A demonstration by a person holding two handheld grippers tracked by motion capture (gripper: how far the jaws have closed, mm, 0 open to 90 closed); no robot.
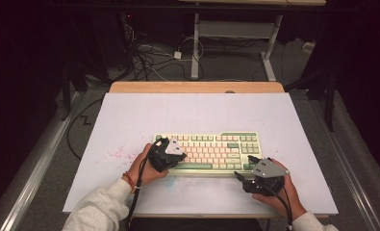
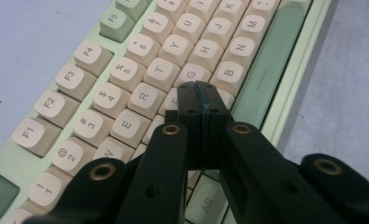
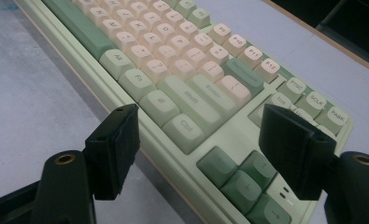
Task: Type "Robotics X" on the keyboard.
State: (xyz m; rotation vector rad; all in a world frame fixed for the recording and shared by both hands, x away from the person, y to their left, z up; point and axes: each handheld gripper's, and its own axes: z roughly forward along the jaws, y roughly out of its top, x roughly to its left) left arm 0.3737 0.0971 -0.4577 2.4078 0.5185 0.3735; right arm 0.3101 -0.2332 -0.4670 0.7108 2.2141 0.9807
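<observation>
A pale green keyboard (image 1: 211, 144) with cream and green keys lies across the middle of the white board. My left gripper (image 1: 177, 156) hangs over its left half, held by a hand in a light sleeve. In the left gripper view the jaws are shut, with nothing between them, and the left gripper (image 2: 202, 93) ends just above the F and G keys of the keyboard (image 2: 126, 70); I cannot tell whether it touches. My right gripper (image 1: 246, 168) sits at the keyboard's front right corner. There the right gripper (image 3: 203, 123) stands open, its fingers astride the Ctrl key and arrow keys of the keyboard (image 3: 182, 51).
The white board (image 1: 192, 113) covers a wooden table whose bare edge (image 1: 197, 87) shows at the back. Faint red specks (image 1: 118, 154) mark the board left of the keyboard. Cables (image 1: 149, 57) and a desk frame (image 1: 195, 48) stand on the floor beyond.
</observation>
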